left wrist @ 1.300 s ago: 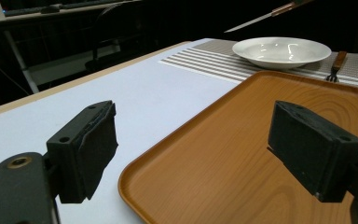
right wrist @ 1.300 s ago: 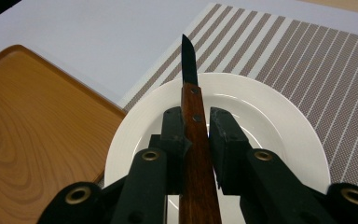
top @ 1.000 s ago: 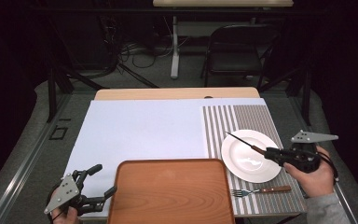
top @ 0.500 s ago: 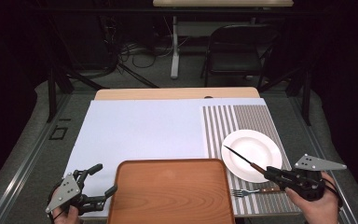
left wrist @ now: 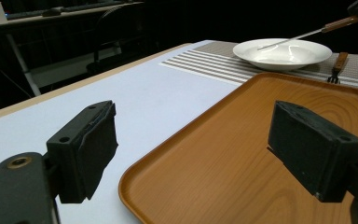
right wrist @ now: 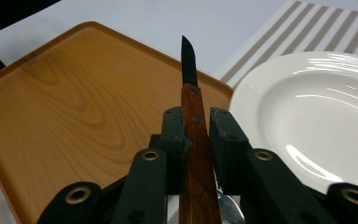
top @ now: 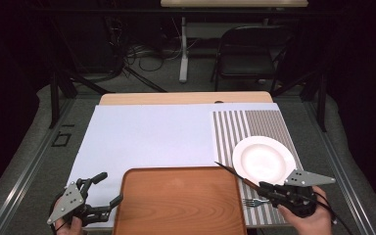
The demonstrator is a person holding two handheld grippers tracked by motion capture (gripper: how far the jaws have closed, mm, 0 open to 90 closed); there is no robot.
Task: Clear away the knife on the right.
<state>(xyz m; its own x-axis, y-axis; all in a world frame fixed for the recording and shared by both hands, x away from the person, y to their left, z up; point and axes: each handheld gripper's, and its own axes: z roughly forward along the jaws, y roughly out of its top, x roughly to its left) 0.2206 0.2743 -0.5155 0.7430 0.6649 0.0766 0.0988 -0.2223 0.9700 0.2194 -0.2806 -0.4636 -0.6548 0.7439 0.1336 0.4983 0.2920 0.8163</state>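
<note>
My right gripper (top: 272,190) is shut on the wooden handle of a knife (top: 235,174) at the near right. The dark blade points left and away, with its tip over the right edge of the wooden tray (top: 176,205). In the right gripper view the jaws (right wrist: 196,126) clamp the knife (right wrist: 189,65) handle from both sides, with the tray (right wrist: 74,93) to the left and the white plate (right wrist: 317,107) to the right. My left gripper (top: 108,188) stands open at the tray's near left corner, holding nothing. Its view has the gripper (left wrist: 198,149) astride the tray (left wrist: 261,140) rim.
A white plate (top: 264,159) sits on a striped placemat (top: 254,125), and a fork (top: 254,201) lies on the mat below my right gripper. A pale sheet (top: 147,137) covers the table. A chair (top: 247,58) and cables stand beyond the far edge.
My right gripper has carried the knife off the plate, toward the near edge and slightly left and down. The blade tip now reaches the tray's right edge. The left gripper has stayed put.
</note>
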